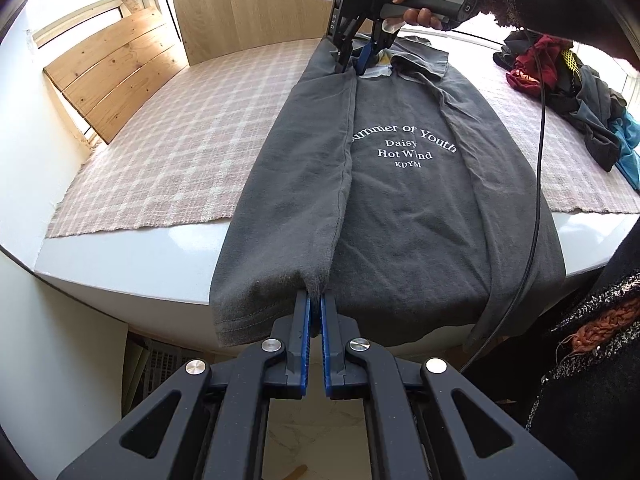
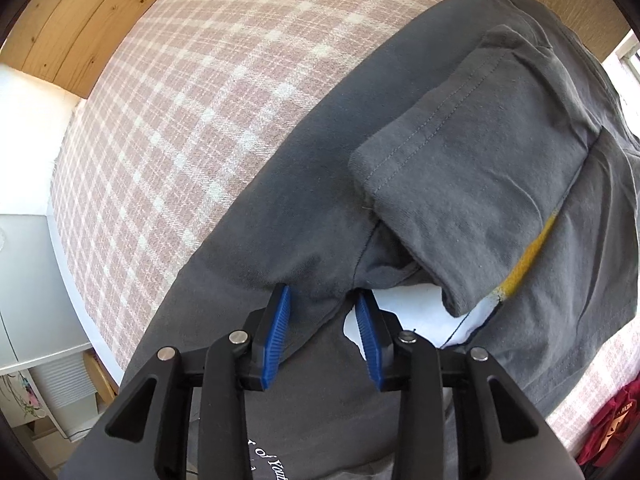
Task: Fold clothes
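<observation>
A dark grey T-shirt (image 1: 400,200) lies lengthwise on the worktop (image 1: 132,256), both sides folded inward, its hem hanging over the near edge. The left claw (image 1: 315,300) pinches the hem of the left flap, blue pads nearly together. At the collar end the right claw (image 2: 324,300) stands spread, one pad on the folded flap, clamping nothing. Bare checked cloth (image 1: 180,140) lies to the left; a heap of clothes (image 1: 568,92) crowds the far right. Wooden slats (image 1: 108,76) stand behind.
</observation>
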`<state>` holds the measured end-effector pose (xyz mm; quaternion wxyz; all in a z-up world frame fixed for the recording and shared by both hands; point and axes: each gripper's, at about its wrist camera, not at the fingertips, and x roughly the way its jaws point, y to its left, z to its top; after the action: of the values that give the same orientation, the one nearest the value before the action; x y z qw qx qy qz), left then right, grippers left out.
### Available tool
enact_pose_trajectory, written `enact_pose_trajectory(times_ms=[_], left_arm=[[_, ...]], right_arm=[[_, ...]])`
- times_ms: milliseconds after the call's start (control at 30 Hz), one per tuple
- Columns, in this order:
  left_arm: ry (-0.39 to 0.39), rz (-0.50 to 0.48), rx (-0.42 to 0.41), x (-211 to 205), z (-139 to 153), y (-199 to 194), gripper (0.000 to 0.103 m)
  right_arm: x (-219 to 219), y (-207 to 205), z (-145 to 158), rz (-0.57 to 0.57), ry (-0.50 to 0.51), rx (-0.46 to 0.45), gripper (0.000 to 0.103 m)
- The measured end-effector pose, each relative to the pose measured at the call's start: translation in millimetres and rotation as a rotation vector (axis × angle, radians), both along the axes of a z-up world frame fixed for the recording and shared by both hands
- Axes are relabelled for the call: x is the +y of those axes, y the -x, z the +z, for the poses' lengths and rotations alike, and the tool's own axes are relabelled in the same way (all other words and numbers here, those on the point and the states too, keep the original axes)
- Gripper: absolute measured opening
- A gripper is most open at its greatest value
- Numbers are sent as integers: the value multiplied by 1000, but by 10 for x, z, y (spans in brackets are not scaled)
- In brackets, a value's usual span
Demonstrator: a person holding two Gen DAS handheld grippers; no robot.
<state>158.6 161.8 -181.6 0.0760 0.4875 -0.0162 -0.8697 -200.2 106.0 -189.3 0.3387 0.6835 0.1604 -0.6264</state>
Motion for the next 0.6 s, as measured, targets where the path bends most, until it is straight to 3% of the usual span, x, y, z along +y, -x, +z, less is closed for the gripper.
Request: enact_pose_trajectory(times_ms=[33,133,300,433,500,600], left_arm=[[1,-1,3,1,14,-4,4],[7,0,9,-5,81,-36,4],[-10,3,14,19,191,-121,4],[-35,-29,11,174,196,-142,4],[-55,-44,2,254,133,-112,4],[-70,-64,-14,370,11,-50,4]], right_arm=[[-2,-30,34,4,17,-15,4],[197,-24,80,7,54,-27,3],[397,114,474,29,97,-14,3],[471,109,579,50,69,3,3],[594,81,167,51,49,7,3],[699,138,42,50,28,22,3]])
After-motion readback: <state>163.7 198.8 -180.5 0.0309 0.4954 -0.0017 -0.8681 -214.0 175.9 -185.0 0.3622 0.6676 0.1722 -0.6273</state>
